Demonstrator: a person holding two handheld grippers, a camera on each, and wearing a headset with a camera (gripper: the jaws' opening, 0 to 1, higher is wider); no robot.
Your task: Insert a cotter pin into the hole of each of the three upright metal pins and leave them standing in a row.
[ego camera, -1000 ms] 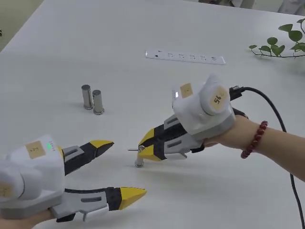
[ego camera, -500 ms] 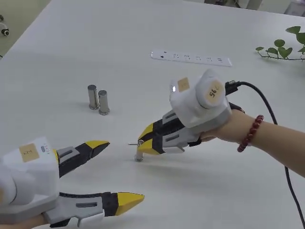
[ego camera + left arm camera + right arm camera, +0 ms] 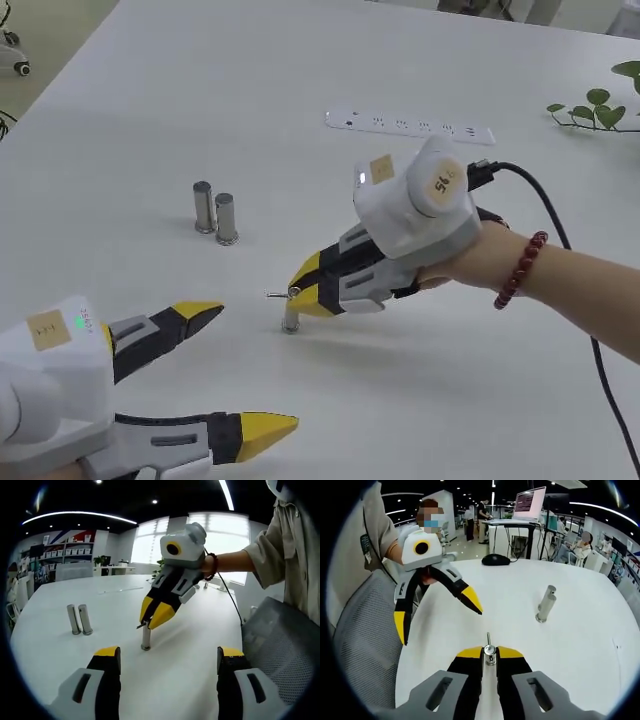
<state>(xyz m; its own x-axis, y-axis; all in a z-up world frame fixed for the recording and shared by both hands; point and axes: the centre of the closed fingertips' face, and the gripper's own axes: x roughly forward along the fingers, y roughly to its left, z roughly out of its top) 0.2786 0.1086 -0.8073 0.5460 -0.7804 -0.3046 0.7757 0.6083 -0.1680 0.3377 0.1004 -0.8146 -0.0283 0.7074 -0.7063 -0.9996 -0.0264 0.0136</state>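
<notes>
Cotter pin of thin silver wire (image 3: pixel 280 294), light, springy and easily bent, is clenched in the head view by the black-and-yellow right gripper (image 3: pixel 298 292) atop one short grey steel pin (image 3: pixel 291 321), with a second pin (image 3: pixel 203 207) and a third pin (image 3: pixel 227 219) side by side at its ten o'clock. In the left gripper view we count three pins again, while the left gripper (image 3: pixel 169 652) gapes empty at six o'clock. In the right gripper view the jaws pinch the one cotter pin (image 3: pixel 489 650) at six o'clock; we judge its loop the safest hold.
</notes>
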